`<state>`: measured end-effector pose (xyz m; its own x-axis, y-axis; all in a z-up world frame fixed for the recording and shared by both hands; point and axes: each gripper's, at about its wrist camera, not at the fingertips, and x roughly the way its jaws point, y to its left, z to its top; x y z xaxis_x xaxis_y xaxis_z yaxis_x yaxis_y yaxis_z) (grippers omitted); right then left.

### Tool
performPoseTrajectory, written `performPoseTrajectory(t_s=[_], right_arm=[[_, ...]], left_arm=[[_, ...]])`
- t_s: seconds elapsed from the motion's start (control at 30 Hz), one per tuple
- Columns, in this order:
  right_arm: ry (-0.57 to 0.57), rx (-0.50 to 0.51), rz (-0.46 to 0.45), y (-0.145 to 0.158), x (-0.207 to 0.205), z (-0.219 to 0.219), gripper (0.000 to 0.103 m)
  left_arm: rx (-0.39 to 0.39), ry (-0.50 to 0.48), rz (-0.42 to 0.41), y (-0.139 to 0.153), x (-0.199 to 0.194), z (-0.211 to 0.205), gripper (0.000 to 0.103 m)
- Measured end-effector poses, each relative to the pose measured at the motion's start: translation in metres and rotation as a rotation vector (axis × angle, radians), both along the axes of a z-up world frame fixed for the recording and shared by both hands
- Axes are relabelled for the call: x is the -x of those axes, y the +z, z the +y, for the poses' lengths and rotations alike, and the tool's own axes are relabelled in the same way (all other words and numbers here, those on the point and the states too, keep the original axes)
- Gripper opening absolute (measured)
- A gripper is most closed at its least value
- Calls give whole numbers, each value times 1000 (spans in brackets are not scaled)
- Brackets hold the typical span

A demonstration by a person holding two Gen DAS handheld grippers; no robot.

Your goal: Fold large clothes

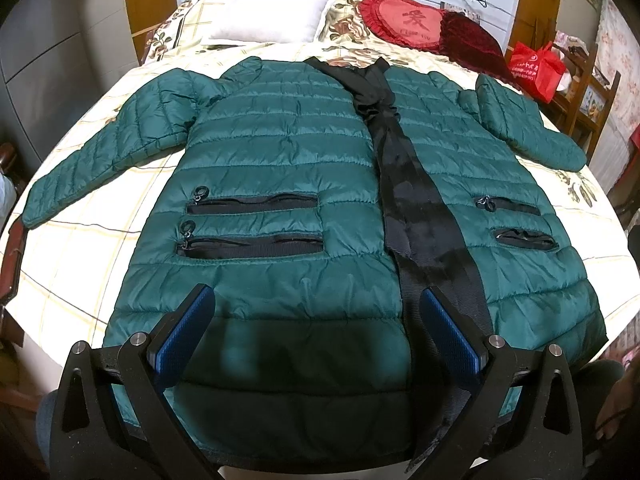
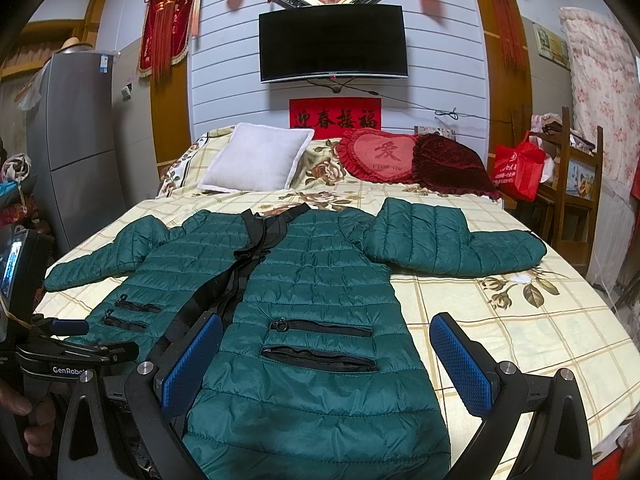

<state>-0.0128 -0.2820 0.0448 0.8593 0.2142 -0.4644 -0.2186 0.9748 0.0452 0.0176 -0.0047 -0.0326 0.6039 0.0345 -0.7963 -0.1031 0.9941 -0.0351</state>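
A dark green quilted jacket [image 1: 280, 152] lies flat, front up, on the bed, with a black placket down the middle and both sleeves spread out to the sides. It also shows in the right wrist view [image 2: 320, 264]. My left gripper [image 1: 318, 300] is open and empty, hovering over the jacket's hem near the placket. My right gripper [image 2: 326, 328] is open and empty, above the jacket's right lower panel with its two zip pockets. The left gripper's body [image 2: 68, 352] shows at the left edge of the right wrist view.
The bed [image 2: 520, 320] has a cream checked floral sheet. A white pillow [image 2: 256, 158], a red heart cushion [image 2: 380, 154] and a dark red cushion [image 2: 452, 164] lie at its head. A red bag [image 2: 516, 168] and wooden shelf stand right; a grey fridge [image 2: 76, 140] left.
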Motion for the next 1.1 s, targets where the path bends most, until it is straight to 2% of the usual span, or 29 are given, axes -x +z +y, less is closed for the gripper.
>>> performPoseTrajectory(t_s=[0.27, 0.43, 0.53, 0.6, 0.7, 0.83, 0.9, 0.97, 1.1], right_arm=[[10, -2, 15, 1, -3, 0, 103], [47, -12, 47, 3, -30, 2, 103], [55, 25, 9, 8, -55, 12, 103], [55, 53, -104, 14, -65, 21, 103], [50, 67, -145, 12, -87, 29, 103], [30, 103, 28, -21, -112, 32, 103], [43, 90, 32, -24, -110, 33, 103], [46, 94, 44, -29, -108, 35, 103], [44, 140, 58, -36, -110, 42, 103]], left_arm=[[-11, 5, 10, -1, -1, 5, 102], [-37, 29, 1, 3, -14, 16, 102], [-70, 60, -3, 6, -26, 30, 102], [-91, 84, -4, 10, -37, 42, 102], [-107, 114, -12, 17, -55, 60, 102], [-158, 116, -24, 18, -82, 76, 102], [-167, 98, -31, 11, -96, 80, 102], [-144, 68, -35, -2, -106, 83, 102], [-109, 39, 18, -37, -120, 85, 102]])
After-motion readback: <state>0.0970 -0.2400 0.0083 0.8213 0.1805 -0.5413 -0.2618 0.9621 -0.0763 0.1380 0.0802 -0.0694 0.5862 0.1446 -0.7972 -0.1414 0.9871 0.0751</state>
